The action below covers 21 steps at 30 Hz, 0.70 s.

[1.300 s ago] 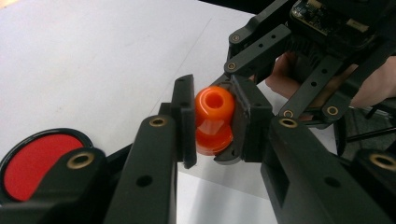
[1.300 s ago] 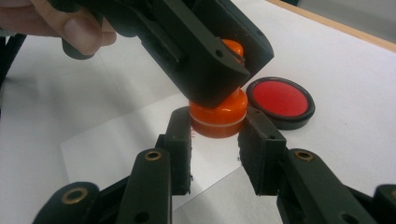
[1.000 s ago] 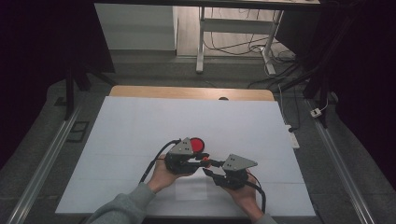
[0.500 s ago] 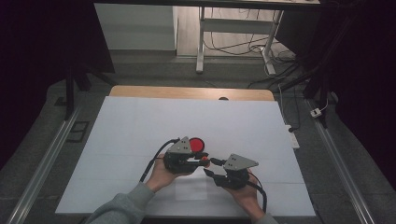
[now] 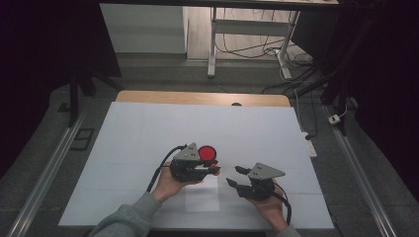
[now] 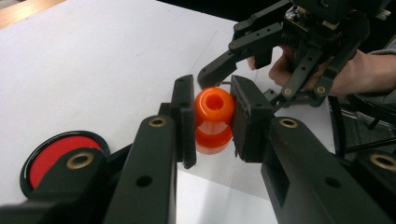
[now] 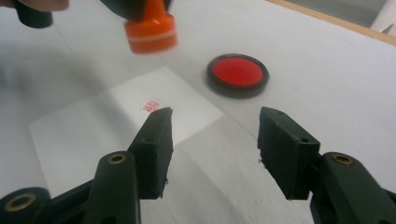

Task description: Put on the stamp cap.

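A white-framed table (image 5: 257, 29) stands beyond the white work surface (image 5: 148, 133), with cables (image 5: 296, 64) on the floor.

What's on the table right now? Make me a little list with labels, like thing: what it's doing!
orange stamp: clamped between the left gripper's pads, lifted off the table
left gripper: shut on the stamp
right gripper: open, nothing between its jaws, which have just been opening
red ink pad: round, in a black case, lying on the table
paper sheet: flat on the white table, with a small red stamp mark on it
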### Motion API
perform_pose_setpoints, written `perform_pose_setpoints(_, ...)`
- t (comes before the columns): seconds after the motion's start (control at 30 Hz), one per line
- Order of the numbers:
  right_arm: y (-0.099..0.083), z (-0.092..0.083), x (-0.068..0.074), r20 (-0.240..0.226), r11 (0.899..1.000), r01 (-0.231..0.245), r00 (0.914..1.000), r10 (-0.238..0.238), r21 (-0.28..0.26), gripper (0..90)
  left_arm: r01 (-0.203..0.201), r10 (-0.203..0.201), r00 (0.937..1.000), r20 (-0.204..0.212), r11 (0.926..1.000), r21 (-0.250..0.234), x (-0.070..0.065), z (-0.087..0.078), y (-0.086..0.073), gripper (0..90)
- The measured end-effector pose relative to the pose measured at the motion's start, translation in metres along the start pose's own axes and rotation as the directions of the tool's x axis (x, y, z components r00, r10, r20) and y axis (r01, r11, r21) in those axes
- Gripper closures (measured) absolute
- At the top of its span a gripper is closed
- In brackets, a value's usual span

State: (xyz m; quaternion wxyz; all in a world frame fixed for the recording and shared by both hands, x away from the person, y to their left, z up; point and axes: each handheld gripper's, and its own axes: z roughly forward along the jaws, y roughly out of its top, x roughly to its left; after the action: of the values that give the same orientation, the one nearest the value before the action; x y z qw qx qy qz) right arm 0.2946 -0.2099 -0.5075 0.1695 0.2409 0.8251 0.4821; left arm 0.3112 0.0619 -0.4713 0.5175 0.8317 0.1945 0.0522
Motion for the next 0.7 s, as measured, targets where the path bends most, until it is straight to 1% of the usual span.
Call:
perform_pose_setpoints(0.1, -0.004, -0.007, -0.004, 0.014, 1.0, -0.015, 0.9998, 0.015, 0.001, 44.0, -0.001, 0.001, 1.0, -0.003, 1.0, -0.003, 0.0, -0.002, 0.0, 72.6)
perform_pose_setpoints(0.27, -0.009, -0.018, -0.011, 0.044, 1.0, -0.024, 0.9988, 0.024, -0.002, 43.6, 0.004, -0.004, 0.9999, -0.009, 1.0, -0.008, 0.002, -0.006, 0.002, 72.6)
perform_pose_setpoints(0.47, -0.015, -0.027, -0.016, 0.061, 0.999, -0.036, 0.9975, 0.035, 0.002, 43.4, 0.01, -0.011, 0.9996, -0.025, 0.9998, -0.016, 0.005, -0.014, 0.003, 72.6)
perform_pose_setpoints(0.57, -0.017, -0.031, -0.017, 0.071, 0.999, -0.032, 0.997, 0.031, 0.014, 43.1, 0.016, -0.017, 0.9992, -0.035, 0.9997, -0.02, 0.007, -0.019, 0.002, 72.6)
perform_pose_setpoints(0.67, -0.02, -0.034, -0.02, 0.073, 0.999, -0.041, 0.9965, 0.04, 0.012, 42.7, 0.023, -0.024, 0.9982, -0.054, 0.9994, -0.024, 0.011, -0.025, 0.003, 72.6)
perform_pose_setpoints(0.7, -0.021, -0.035, -0.02, 0.081, 0.999, -0.042, 0.9959, 0.041, 0.015, 42.6, 0.027, -0.029, 0.9979, -0.059, 0.9992, -0.03, 0.012, -0.027, 0.003, 72.5)
